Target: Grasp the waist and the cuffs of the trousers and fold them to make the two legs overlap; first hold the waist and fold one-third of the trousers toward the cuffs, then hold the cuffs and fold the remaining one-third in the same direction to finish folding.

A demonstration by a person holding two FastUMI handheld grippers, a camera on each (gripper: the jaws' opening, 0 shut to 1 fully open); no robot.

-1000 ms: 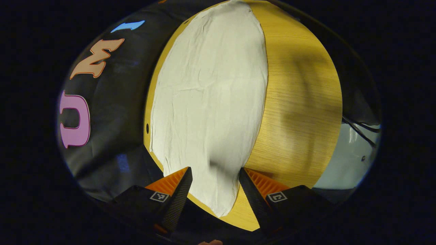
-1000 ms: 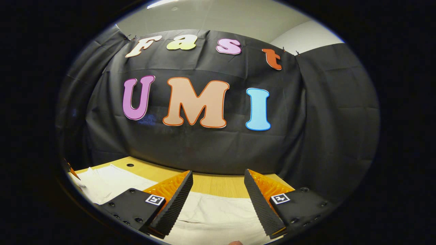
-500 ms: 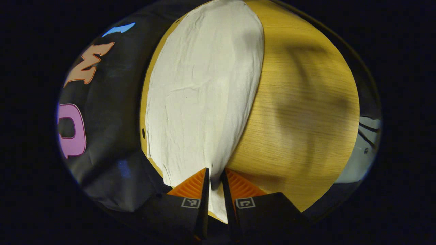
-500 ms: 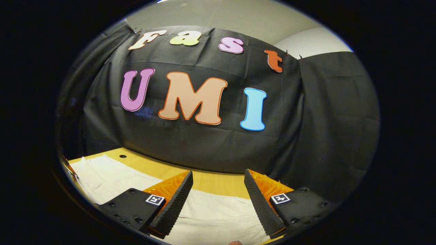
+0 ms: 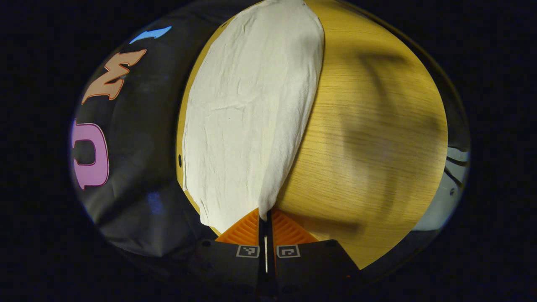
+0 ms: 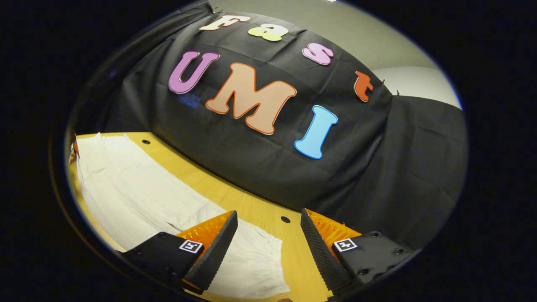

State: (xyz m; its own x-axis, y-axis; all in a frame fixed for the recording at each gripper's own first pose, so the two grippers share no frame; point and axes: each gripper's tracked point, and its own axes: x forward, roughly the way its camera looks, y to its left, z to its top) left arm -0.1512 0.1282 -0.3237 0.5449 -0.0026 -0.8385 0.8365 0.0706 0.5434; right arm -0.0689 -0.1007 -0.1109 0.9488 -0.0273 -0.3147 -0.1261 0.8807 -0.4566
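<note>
Left gripper view: the left gripper (image 5: pixel 266 218) has its jaws pressed together on the near edge of the trousers (image 5: pixel 247 113), a thin strip of pale cloth pinched between the two fingers. From the pinch the cloth rises in a raised fold that runs away along the garment's right edge. The rest of the trousers lies flat and lightly creased on the wooden table (image 5: pixel 369 126), stretching away from the gripper, close to the table's left edge. Soft shadows fall across the bare wood to the right of the cloth.

Right gripper view: the right gripper (image 6: pixel 268 235) hangs with its jaws wide apart, nothing between them. It sits above the end of the trousers (image 6: pixel 138 188), the cloth's edge lying below and between the fingers. The garment runs off to the left along the table (image 6: pixel 235 201), flat. A small round hole (image 6: pixel 285 219) shows in the tabletop between the fingertips. The black cloth wall (image 6: pixel 377 167) stands behind the table.
</note>
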